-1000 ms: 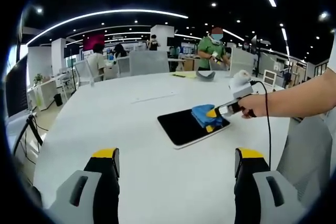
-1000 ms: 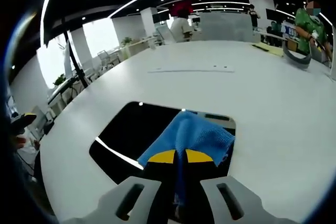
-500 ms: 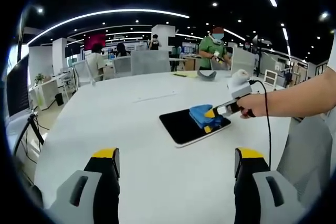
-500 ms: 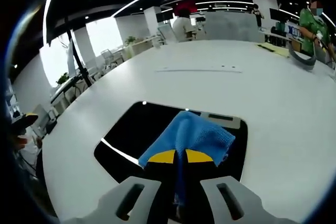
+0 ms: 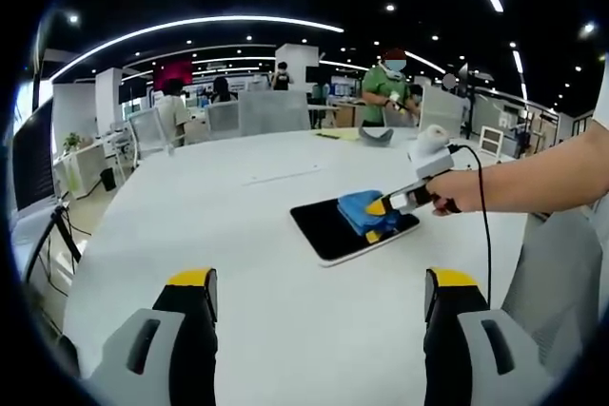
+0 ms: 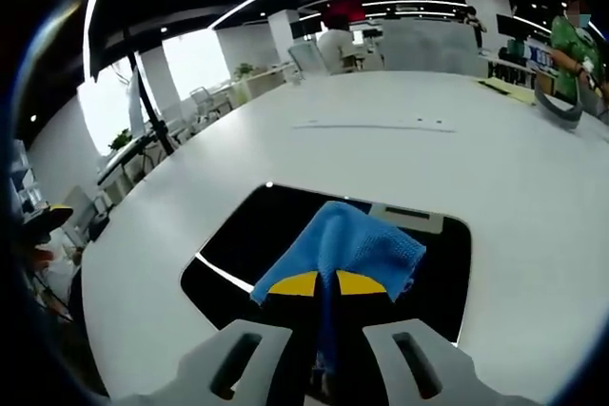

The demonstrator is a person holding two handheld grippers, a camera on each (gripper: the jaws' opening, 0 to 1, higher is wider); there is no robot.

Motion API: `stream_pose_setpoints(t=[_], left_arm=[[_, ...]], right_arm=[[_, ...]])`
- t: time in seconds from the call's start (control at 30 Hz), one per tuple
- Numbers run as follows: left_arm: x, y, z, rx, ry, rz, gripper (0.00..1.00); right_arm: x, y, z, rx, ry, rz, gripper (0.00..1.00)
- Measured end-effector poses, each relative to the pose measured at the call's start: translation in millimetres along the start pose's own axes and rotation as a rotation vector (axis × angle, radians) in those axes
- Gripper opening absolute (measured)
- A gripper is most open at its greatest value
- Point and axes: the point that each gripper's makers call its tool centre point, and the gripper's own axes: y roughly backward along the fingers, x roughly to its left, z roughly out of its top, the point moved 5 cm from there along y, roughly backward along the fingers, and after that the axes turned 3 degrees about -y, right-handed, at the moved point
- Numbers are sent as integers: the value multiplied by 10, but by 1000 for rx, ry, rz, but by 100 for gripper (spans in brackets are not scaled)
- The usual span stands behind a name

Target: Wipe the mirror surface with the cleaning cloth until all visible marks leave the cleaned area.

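Observation:
A dark rectangular mirror lies flat on the big white table. A blue cleaning cloth rests on the mirror's right part, pressed onto the glass. My right gripper is shut on the cloth, with a person's arm behind it. Low over the near table, well short of the mirror, my left gripper stands open with nothing between its yellow-tipped jaws.
Far across the table lie a grey curved object and some yellow paper. Office chairs line the far edge. Several people work beyond them. A grey chair back stands at the right.
The right gripper has slid with the cloth a little over the mirror; in the right gripper view more dark glass shows to the right. The left gripper has not moved.

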Motion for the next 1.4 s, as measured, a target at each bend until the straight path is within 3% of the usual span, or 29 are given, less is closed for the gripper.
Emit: stream_pose_setpoints(t=[1.4], left_arm=[[62,27,-35,5,7,11,90]], right_arm=[[228,-156,41,12,13,51,1]])
